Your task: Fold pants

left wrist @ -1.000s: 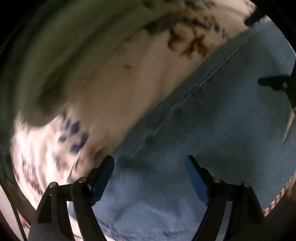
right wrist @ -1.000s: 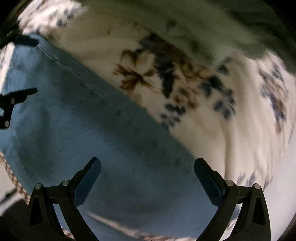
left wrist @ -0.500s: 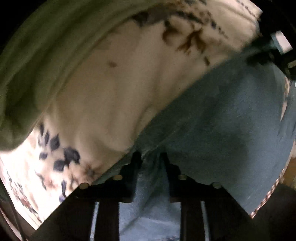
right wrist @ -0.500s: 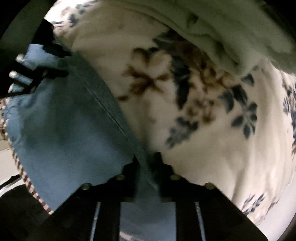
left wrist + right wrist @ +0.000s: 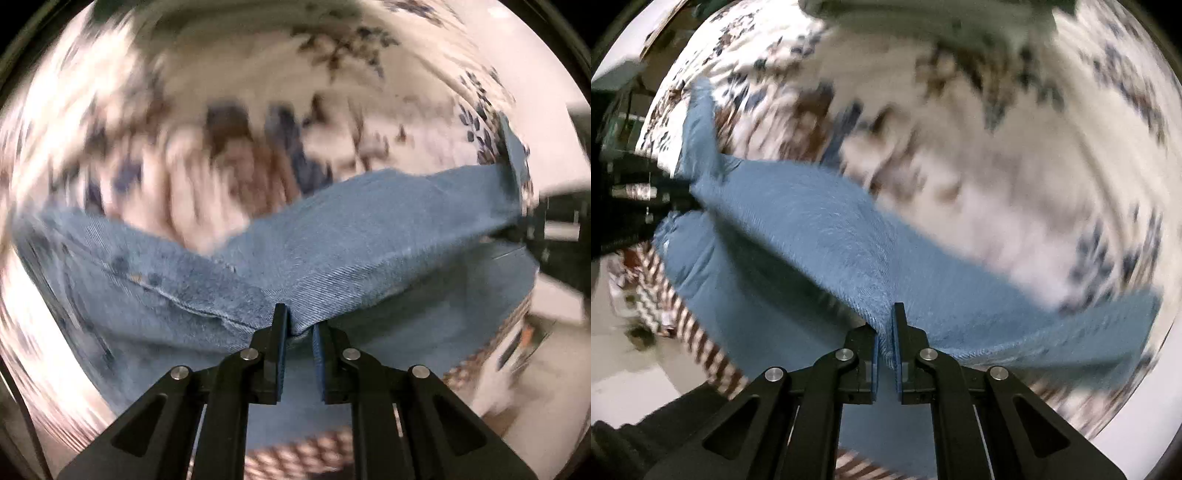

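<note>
The blue denim pants (image 5: 369,240) hang above a floral blanket, lifted by an edge that runs between both grippers. My left gripper (image 5: 297,325) is shut on a pinch of the denim at the bottom centre of the left wrist view. In the right wrist view my right gripper (image 5: 885,325) is shut on the same pants (image 5: 812,229), with cloth bunched between its blue pads. The other gripper (image 5: 554,225) shows dark at the right edge of the left view, and at the left edge (image 5: 639,192) of the right view. Below the raised edge the denim sags in a fold.
A white blanket with blue and brown flowers (image 5: 997,166) covers the surface under the pants, blurred by motion. A pale green cloth (image 5: 923,18) lies at the far side. A red-and-white checked edge (image 5: 683,306) and pale floor (image 5: 624,362) show at lower left.
Both grippers stood open over the flat pants, then closed on the denim edge. They have since risen with it, and the pants now hang off the blanket.
</note>
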Demonstrator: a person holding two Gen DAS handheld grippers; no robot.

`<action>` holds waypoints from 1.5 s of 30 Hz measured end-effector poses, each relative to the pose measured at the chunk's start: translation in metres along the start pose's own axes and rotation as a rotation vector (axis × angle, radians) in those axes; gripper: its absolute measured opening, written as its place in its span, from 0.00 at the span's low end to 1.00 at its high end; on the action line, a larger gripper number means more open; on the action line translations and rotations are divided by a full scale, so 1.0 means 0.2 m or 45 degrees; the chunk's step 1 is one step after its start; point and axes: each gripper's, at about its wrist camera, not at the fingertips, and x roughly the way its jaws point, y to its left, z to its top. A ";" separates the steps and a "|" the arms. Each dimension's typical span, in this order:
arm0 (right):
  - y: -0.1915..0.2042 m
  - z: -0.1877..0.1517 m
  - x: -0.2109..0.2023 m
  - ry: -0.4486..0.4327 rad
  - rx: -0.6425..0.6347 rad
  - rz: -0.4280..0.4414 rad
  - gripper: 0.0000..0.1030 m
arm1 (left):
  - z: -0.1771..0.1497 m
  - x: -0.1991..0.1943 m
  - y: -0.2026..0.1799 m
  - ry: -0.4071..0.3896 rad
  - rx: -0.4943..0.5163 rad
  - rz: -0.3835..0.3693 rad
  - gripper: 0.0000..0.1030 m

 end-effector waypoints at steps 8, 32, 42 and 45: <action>0.18 -0.55 0.39 0.150 0.302 0.184 0.08 | -0.38 0.41 -0.01 0.100 -0.300 -0.021 0.10; -0.10 -0.71 -0.01 -0.232 1.110 -0.030 1.00 | -0.79 0.20 0.45 -0.275 -1.231 -0.161 0.76; -0.89 -0.50 0.30 -0.117 1.389 -0.044 0.72 | -0.82 0.52 0.81 -0.306 -1.604 -0.104 0.55; -0.90 -0.53 0.27 -0.158 1.349 -0.168 0.16 | -0.85 0.46 0.76 -0.390 -1.581 -0.022 0.12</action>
